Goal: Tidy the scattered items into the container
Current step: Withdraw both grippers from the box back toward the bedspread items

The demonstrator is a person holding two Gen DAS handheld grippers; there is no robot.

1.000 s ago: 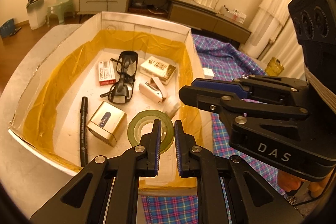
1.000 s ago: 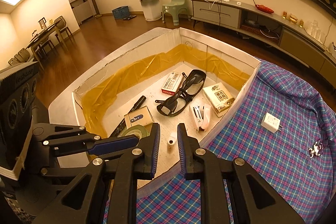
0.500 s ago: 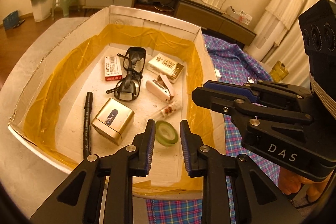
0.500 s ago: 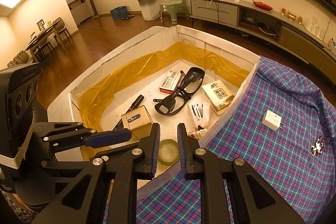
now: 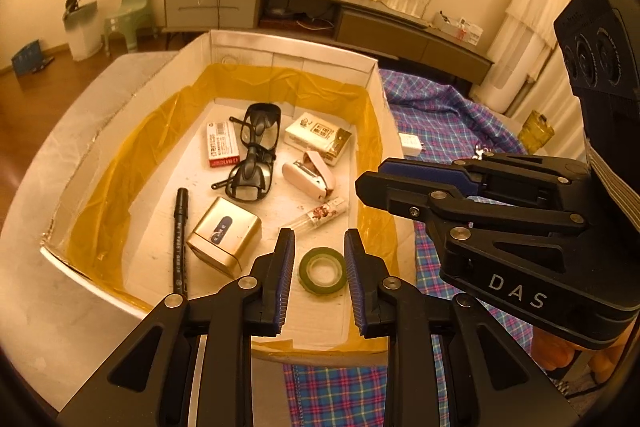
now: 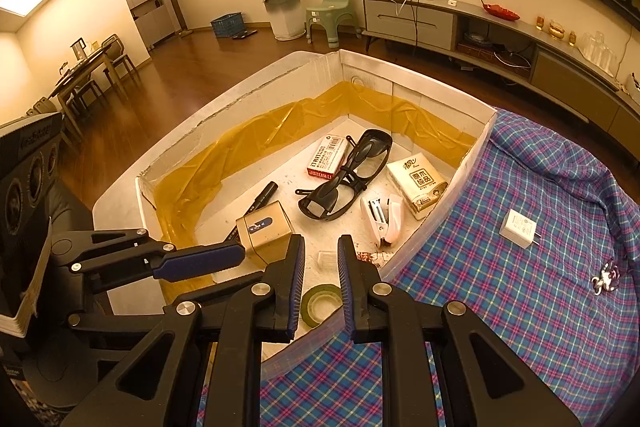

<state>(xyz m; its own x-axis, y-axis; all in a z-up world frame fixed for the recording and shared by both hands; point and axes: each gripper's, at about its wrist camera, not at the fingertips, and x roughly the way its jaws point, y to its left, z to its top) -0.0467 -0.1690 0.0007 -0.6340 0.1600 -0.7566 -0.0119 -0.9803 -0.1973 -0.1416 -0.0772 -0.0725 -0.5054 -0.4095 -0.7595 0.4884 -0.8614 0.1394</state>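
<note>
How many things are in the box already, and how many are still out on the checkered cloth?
In the box: 8
On the cloth: 2, a white charger and a small metal trinket
Total: 10

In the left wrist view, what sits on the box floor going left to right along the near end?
black marker → gold tin → green tape roll, which lies between the fingers of the open left hand-held gripper.

warm amber indoor light — sharp focus, fisheye bending, dark corners.
</note>
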